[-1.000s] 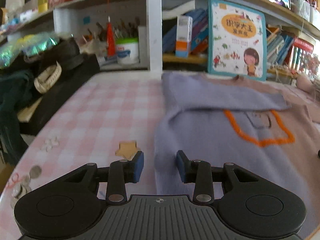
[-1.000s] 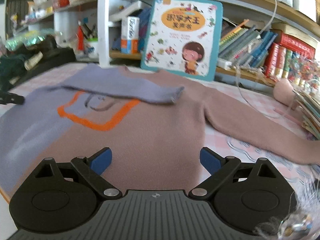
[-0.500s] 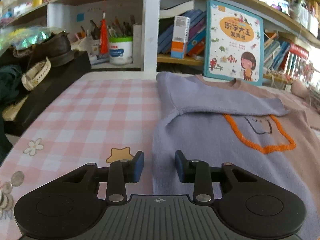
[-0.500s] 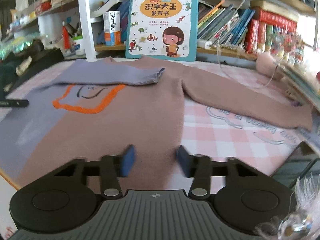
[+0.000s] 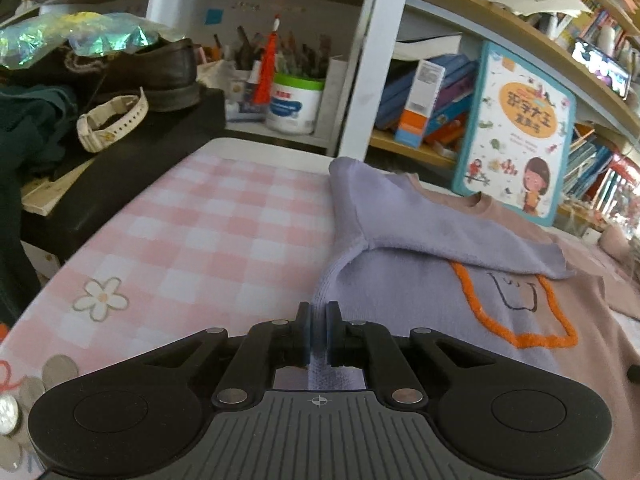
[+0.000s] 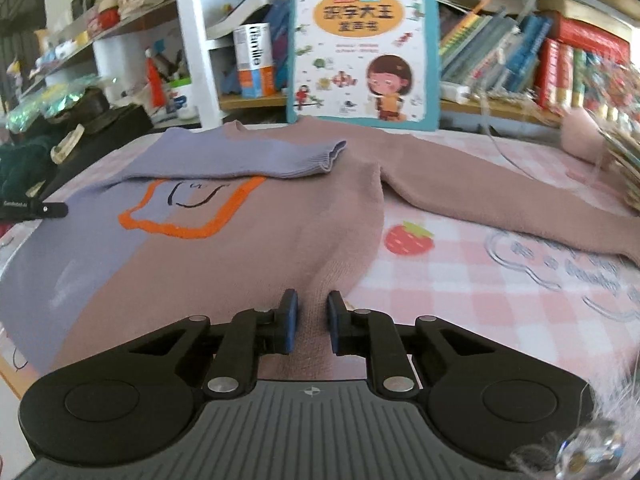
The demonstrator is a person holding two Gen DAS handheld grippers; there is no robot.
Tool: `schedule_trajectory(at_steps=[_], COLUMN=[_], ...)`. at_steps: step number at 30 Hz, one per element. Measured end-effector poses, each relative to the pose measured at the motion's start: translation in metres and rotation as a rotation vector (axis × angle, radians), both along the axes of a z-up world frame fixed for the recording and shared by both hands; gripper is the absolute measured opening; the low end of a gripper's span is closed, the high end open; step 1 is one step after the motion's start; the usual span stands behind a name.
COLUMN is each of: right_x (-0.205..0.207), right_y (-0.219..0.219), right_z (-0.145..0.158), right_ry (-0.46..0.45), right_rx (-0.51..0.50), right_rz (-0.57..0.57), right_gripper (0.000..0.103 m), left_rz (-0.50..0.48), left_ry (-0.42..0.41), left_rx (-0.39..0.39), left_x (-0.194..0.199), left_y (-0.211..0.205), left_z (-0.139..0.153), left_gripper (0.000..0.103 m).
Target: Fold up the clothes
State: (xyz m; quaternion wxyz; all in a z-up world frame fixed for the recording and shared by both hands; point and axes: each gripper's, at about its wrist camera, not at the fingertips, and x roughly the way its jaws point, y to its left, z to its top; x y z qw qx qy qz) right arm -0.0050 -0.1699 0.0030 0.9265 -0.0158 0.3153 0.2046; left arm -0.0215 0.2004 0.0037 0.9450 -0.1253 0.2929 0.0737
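Sweater [image 6: 240, 264] lay flat on pink checked tablecloth [image 5: 208, 248], lilac sleeve [image 5: 420, 224] folded across chest over orange outline patch [image 6: 188, 216]. Left gripper [image 5: 318, 336] had just been closing; fingers clamped on lilac hem edge, fabric ridge running from pads toward 12 o'clock. Right gripper [image 6: 311, 326] had just been closing too; fingers pinched raised fold of brown hem between pads. Brown sleeve [image 6: 500, 204] stretched out toward 2 o'clock. Picture book [image 6: 364, 48] stood at 12 o'clock.
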Motion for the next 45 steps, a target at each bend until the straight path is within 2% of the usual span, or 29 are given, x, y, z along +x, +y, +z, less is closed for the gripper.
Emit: schedule_trajectory(at_steps=[11, 13, 16, 19, 21, 23, 25, 27, 30, 33, 37, 40, 45], right_x=[0.013, 0.012, 0.01, 0.007, 0.006, 0.006, 0.008, 0.01, 0.012, 0.016, 0.026, 0.039, 0.07], right_y=[0.012, 0.011, 0.008, 0.003, -0.001, -0.009, -0.017, -0.026, -0.041, -0.054, -0.072, -0.089, -0.126], right_z=[0.0, 0.0, -0.001, 0.0, 0.002, 0.006, 0.01, 0.014, 0.02, 0.023, 0.024, 0.026, 0.034], right_ry=[-0.01, -0.012, -0.016, -0.021, -0.026, -0.033, -0.035, -0.038, -0.045, -0.043, -0.024, 0.002, 0.079], right_rx=[-0.031, -0.032, -0.029, -0.028, -0.021, -0.01, -0.003, -0.011, -0.05, -0.088, -0.124, -0.122, -0.062], right_rz=[-0.008, -0.012, -0.025, -0.037, -0.05, -0.072, -0.097, -0.123, -0.165, -0.202, -0.242, -0.275, -0.375], right_gripper=[0.014, 0.015, 0.03, 0.04, 0.049, 0.057, 0.06, 0.064, 0.068, 0.074, 0.074, 0.074, 0.074], left_rz=[-0.004, 0.001, 0.014, 0.015, -0.014, -0.057, -0.1, -0.137, -0.19, -0.237, -0.26, -0.253, -0.238], left_ry=[-0.005, -0.001, 0.006, -0.027, -0.08, -0.124, -0.132, -0.127, -0.109, -0.101, -0.094, -0.107, -0.133], left_rx=[-0.025, -0.023, 0.002, 0.041, 0.044, 0.046, 0.07, 0.122, 0.193, 0.223, 0.247, 0.257, 0.327], left_x=[0.01, 0.009, 0.005, -0.005, -0.012, -0.016, -0.014, -0.01, -0.006, -0.007, -0.009, -0.012, -0.017], left_y=[0.01, 0.01, 0.005, -0.006, -0.016, -0.028, -0.042, -0.056, -0.074, -0.084, -0.09, -0.091, -0.1], left_z=[-0.007, -0.006, 0.0, 0.013, 0.021, 0.027, 0.027, 0.024, 0.017, 0.01, 0.006, 0.007, 0.009], left_gripper=[0.007, 0.01, 0.013, 0.029, 0.045, 0.051, 0.056, 0.067, 0.072, 0.081, 0.083, 0.086, 0.089])
